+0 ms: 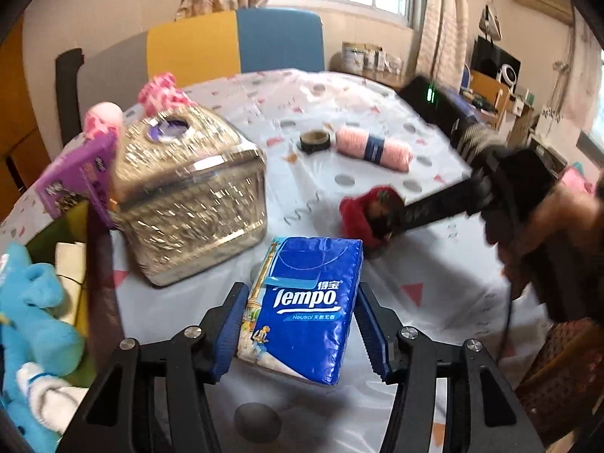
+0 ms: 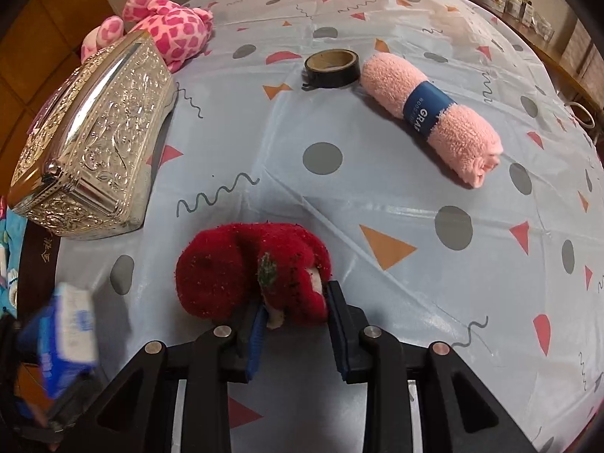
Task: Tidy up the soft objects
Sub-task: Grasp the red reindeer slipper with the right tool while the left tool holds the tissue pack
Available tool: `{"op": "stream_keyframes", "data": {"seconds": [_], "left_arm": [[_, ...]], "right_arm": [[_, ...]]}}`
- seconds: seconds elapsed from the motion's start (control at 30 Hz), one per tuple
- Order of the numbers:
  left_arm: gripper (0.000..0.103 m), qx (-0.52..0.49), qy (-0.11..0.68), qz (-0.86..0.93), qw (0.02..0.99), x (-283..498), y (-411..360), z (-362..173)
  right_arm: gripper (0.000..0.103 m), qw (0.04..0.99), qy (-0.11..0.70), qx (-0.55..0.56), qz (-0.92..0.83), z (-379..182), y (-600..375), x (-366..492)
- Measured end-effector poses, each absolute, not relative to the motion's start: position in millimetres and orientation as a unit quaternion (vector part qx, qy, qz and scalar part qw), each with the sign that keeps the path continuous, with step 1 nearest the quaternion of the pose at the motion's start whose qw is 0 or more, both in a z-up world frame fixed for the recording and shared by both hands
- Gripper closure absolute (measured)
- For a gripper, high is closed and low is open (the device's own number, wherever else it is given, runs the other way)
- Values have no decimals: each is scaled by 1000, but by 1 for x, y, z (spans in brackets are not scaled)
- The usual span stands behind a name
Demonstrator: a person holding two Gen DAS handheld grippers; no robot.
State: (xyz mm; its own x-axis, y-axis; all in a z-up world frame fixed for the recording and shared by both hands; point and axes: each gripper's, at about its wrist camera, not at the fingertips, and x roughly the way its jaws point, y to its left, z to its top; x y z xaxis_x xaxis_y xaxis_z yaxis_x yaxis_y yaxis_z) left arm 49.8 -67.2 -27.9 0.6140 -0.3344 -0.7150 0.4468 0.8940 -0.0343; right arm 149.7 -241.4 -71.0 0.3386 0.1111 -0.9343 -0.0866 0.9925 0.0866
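My left gripper (image 1: 298, 330) is shut on a blue Tempo tissue pack (image 1: 305, 305) and holds it above the table; the pack shows blurred in the right wrist view (image 2: 64, 336). My right gripper (image 2: 296, 324) is shut on a red plush strawberry (image 2: 253, 271), which rests on the tablecloth; it also shows in the left wrist view (image 1: 362, 215). A rolled pink towel with a blue band (image 2: 430, 109) lies at the far right. A pink spotted plush (image 2: 166, 22) lies behind the silver box.
An ornate silver box (image 2: 94, 139) stands at the left, also in the left wrist view (image 1: 188, 196). A black tape roll (image 2: 332, 68) lies by the towel. A blue plush (image 1: 34, 321) and a purple packet (image 1: 79, 177) sit in a container off the table's left edge.
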Motion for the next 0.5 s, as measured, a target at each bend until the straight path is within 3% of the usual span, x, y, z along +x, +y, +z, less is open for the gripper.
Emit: {"op": "stream_keyframes", "data": {"seconds": [0.5], "left_arm": [[46, 34, 360, -172, 916, 30, -23, 18]], "right_arm": [[72, 831, 551, -31, 73, -66, -237, 132]]}}
